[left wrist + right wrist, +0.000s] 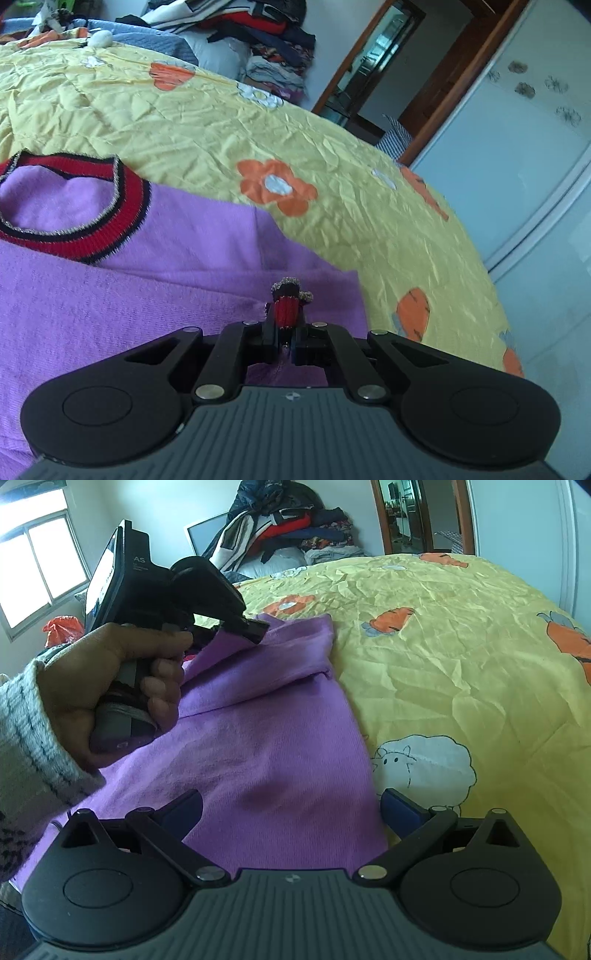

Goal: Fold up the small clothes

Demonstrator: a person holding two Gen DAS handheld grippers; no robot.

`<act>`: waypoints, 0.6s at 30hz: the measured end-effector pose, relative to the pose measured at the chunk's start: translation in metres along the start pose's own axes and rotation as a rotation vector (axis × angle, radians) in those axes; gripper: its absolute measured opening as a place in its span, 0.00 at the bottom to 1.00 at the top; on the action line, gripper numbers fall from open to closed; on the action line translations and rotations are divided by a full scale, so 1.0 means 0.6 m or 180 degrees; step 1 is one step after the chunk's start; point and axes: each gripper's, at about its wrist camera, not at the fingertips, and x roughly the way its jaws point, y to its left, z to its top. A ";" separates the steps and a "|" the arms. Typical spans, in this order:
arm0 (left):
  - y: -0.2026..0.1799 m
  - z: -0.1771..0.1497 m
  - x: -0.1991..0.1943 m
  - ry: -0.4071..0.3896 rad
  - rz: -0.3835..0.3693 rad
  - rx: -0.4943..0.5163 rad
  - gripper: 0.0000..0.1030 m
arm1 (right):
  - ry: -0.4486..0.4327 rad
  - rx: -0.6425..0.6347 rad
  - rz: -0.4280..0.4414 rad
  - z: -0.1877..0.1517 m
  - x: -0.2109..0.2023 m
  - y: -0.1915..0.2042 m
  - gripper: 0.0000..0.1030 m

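Note:
A small purple sweater (pixel 110 295) with a red and black collar (pixel 122 206) lies on the yellow bedspread (pixel 221 129). My left gripper (pixel 286 328) is shut on the sweater's red striped cuff (pixel 286 308), with the sleeve folded over the body. In the right wrist view the left gripper (pixel 251 631) holds the sleeve end above the sweater (pixel 273 746). My right gripper (pixel 291 808) is open, its blue fingers (pixel 400 810) spread over the sweater's lower right edge, holding nothing.
A pile of clothes (pixel 266 33) and pillows sit at the head of the bed (pixel 295 528). A doorway (pixel 369 74) and pale wardrobe doors (pixel 517 166) stand to the right. A window (pixel 33 565) is at the left.

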 end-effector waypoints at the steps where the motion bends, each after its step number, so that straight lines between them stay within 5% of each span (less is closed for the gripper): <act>1: -0.003 -0.004 0.003 0.0023 -0.0001 0.0031 0.03 | 0.0001 -0.0003 -0.0002 -0.001 0.000 0.000 1.00; 4: -0.012 -0.016 0.016 0.0141 -0.0013 0.0180 0.07 | 0.0007 -0.0014 -0.0007 -0.001 0.001 0.000 1.00; 6: -0.008 -0.016 0.015 0.0133 -0.0100 0.0187 0.35 | 0.0017 -0.0012 0.0008 0.001 0.003 -0.003 1.00; 8: 0.013 -0.004 -0.010 0.0178 -0.0389 -0.0047 0.97 | -0.0025 -0.0047 0.0023 0.009 -0.002 -0.006 1.00; 12: 0.098 0.018 -0.136 -0.0336 -0.0594 -0.0257 1.00 | -0.0433 -0.0089 0.0196 0.053 -0.026 -0.016 1.00; 18: 0.295 0.013 -0.250 -0.0470 0.0098 -0.0485 0.99 | -0.0376 -0.0687 0.0498 0.160 0.081 0.039 1.00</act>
